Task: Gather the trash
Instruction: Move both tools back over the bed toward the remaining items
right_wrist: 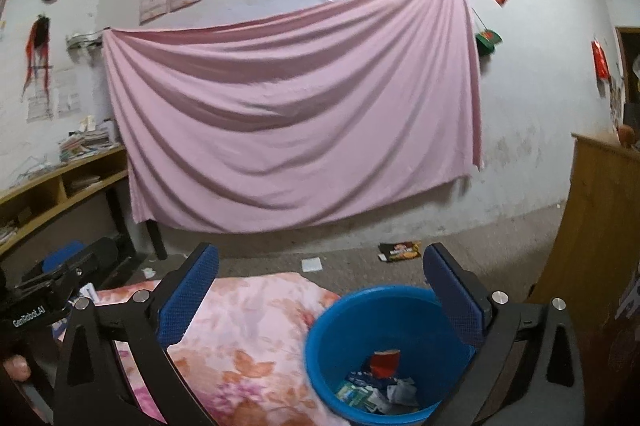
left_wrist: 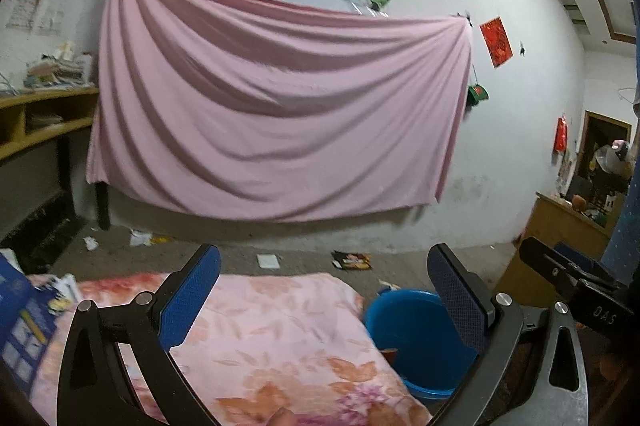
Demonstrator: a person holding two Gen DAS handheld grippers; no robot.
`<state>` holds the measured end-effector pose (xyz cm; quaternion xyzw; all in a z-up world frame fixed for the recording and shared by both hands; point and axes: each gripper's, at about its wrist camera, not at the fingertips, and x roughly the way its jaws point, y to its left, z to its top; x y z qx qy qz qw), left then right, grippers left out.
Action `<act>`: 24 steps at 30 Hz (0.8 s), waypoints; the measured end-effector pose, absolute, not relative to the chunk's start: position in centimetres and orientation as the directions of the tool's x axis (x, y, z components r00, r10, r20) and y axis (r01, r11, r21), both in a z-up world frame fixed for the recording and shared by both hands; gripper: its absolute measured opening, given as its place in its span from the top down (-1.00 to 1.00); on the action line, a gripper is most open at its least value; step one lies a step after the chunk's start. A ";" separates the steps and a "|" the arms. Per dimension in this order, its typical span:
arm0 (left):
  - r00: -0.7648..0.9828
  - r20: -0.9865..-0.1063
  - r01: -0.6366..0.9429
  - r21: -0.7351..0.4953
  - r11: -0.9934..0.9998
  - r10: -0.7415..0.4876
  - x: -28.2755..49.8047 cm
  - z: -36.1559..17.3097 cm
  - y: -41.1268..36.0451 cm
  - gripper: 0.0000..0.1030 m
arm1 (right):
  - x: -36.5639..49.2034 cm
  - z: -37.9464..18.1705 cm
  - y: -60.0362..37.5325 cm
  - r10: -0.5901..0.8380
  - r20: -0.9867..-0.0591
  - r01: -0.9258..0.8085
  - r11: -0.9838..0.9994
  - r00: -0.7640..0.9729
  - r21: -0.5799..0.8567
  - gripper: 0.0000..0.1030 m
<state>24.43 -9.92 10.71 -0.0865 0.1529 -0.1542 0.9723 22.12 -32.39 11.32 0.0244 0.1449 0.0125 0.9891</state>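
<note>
Above the blue bucket [right_wrist: 384, 342] with wrappers [right_wrist: 376, 392] inside, both grippers, left [left_wrist: 324, 298] and right [right_wrist: 320, 294], stand wide and empty.

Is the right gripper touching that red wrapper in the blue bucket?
Apart. In the right wrist view the right gripper is open and empty; the red wrapper lies inside the blue bucket below.

Left gripper [left_wrist: 324, 290] and right gripper [right_wrist: 320, 288]: each a black metal frame with two curved arms behind the claw, pierced by long teardrop slots and joined with round silver screws. Each finger [left_wrist: 191, 296] carries a blue pad with a fine diamond grid on its inner face. White lettering marks each black body, seen beside the other claw. A fingertip [right_wrist: 15, 367] shows at the frame's edge.
</note>
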 end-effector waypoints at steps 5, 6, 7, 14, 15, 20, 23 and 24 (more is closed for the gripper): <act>0.927 -0.235 0.252 -0.186 0.950 -0.292 22.5 11.8 -7.3 -0.96 | 21.4 12.2 -29.0 0.046 -0.255 -0.046 0.999 0.966 0.006 -1.00; 0.932 -0.229 0.245 -0.177 0.953 -0.282 22.1 11.9 -6.8 -0.96 | 21.3 12.3 -28.6 0.052 -0.251 -0.052 0.999 0.967 0.005 -1.00; 0.935 -0.225 0.239 -0.170 0.956 -0.273 21.8 12.0 -6.3 -0.96 | 21.1 12.4 -27.8 0.060 -0.246 -0.061 0.998 0.967 0.004 -1.00; 0.963 -0.181 0.174 -0.137 0.975 -0.198 19.3 12.8 -2.8 -0.96 | 20.4 13.1 -23.8 0.095 -0.220 -0.101 0.995 0.971 -0.015 -1.00; 0.966 -0.176 0.166 -0.134 0.977 -0.189 19.0 12.7 -2.3 -0.96 | 20.2 13.1 -23.3 0.100 -0.215 -0.106 0.994 0.971 -0.017 -1.00; 0.981 -0.145 0.116 -0.109 0.987 -0.132 17.6 12.6 0.2 -0.96 | 19.8 13.0 -21.2 0.139 -0.177 -0.144 0.989 0.974 -0.017 -1.00; 0.988 -0.120 0.083 -0.093 0.992 -0.094 16.8 12.0 1.5 -0.96 | 19.5 12.5 -19.9 0.181 -0.139 -0.183 0.983 0.974 -0.005 -1.00; 0.990 -0.112 0.071 -0.089 0.993 -0.081 16.6 11.7 1.9 -0.96 | 19.5 12.3 -19.6 0.195 -0.127 -0.197 0.980 0.973 -0.002 -1.00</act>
